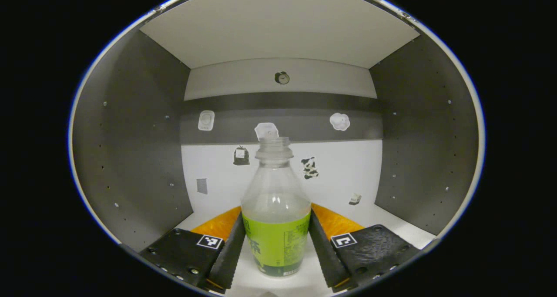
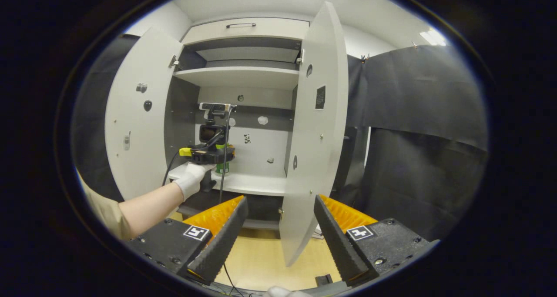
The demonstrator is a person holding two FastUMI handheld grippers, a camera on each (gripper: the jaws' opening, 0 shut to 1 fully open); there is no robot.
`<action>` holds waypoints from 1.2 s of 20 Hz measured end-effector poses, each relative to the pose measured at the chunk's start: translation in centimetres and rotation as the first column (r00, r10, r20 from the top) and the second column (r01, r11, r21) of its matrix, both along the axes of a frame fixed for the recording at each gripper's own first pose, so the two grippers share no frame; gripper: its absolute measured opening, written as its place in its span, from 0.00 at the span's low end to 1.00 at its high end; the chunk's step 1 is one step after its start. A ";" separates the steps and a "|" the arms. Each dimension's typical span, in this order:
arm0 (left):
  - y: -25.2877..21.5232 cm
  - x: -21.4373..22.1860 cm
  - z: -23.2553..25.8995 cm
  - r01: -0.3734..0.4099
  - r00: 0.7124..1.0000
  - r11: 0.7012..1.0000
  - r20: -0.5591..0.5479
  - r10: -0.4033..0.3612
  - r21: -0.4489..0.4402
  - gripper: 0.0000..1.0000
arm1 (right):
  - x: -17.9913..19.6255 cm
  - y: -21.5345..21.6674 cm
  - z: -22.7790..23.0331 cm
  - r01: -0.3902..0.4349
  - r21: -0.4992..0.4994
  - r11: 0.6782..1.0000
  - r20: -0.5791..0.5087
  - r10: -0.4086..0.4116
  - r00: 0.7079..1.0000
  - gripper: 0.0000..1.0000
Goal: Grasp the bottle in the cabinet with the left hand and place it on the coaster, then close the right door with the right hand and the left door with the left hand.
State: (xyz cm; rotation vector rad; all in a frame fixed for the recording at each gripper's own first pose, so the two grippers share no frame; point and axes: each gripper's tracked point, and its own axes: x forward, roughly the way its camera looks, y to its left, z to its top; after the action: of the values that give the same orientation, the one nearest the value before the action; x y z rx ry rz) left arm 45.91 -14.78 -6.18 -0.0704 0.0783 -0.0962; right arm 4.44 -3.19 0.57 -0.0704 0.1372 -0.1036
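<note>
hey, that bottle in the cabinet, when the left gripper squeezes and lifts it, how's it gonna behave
The bottle looks like thin clear plastic and seems empty, so it is probably light and may dent under a hard squeeze. It is tall, narrow and uncapped, so a nudge could tip it. The left gripper flanks its labelled part, which likely grips better than bare plastic.

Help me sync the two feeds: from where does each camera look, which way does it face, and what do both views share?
Left gripper view: rides on the left gripper, inside the cabinet, facing its back wall; own fingers flank the bottle.
Right gripper view: rides on the right gripper, outside, facing the cabinet between the left door and right door; own fingers apart, plus the gloved hand holding the left gripper.
Shared: the bottle, the back-wall stickers.
</note>
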 end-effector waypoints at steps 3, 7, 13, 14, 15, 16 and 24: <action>0.4 -1.9 1.6 0.014 1.000 1.000 0.025 -0.014 0.006 0.74 | 0.1 -0.5 0.4 0.009 0.007 1.000 0.018 -0.009 1.000 1.00; 1.1 -6.3 4.7 0.036 0.995 0.999 0.090 -0.039 0.031 0.74 | 0.0 -0.7 0.3 0.010 0.027 1.000 0.029 -0.011 1.000 1.00; 2.1 -15.0 7.3 0.080 0.986 0.997 0.143 -0.082 0.020 0.76 | -0.3 -0.7 0.0 0.007 0.046 0.999 0.041 -0.009 0.999 1.00; 2.4 -16.7 7.4 0.080 0.985 0.997 0.149 -0.082 0.020 0.74 | -0.4 -0.8 -0.1 0.008 0.050 0.999 0.044 -0.011 0.999 1.00; 2.7 -18.1 7.3 0.078 0.985 0.997 0.150 -0.080 0.020 0.74 | -0.5 -0.9 -0.2 0.011 0.054 0.999 0.045 -0.013 0.999 1.00; 3.0 -19.7 7.2 0.078 0.986 0.997 0.148 -0.080 0.018 0.74 | -0.5 -0.9 -0.4 0.013 0.057 0.998 0.043 -0.016 0.999 1.00; 4.6 -30.5 2.5 0.075 0.992 0.996 0.100 -0.080 0.050 0.77 | -2.0 -0.6 -1.8 -0.007 0.077 0.997 0.029 0.005 1.000 1.00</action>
State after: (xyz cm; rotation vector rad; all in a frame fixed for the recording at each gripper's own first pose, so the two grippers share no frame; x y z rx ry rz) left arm 15.44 -10.15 -3.67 -0.0166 -0.0191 -0.1754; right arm 2.42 -3.79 -1.24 0.0080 0.1121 -0.0933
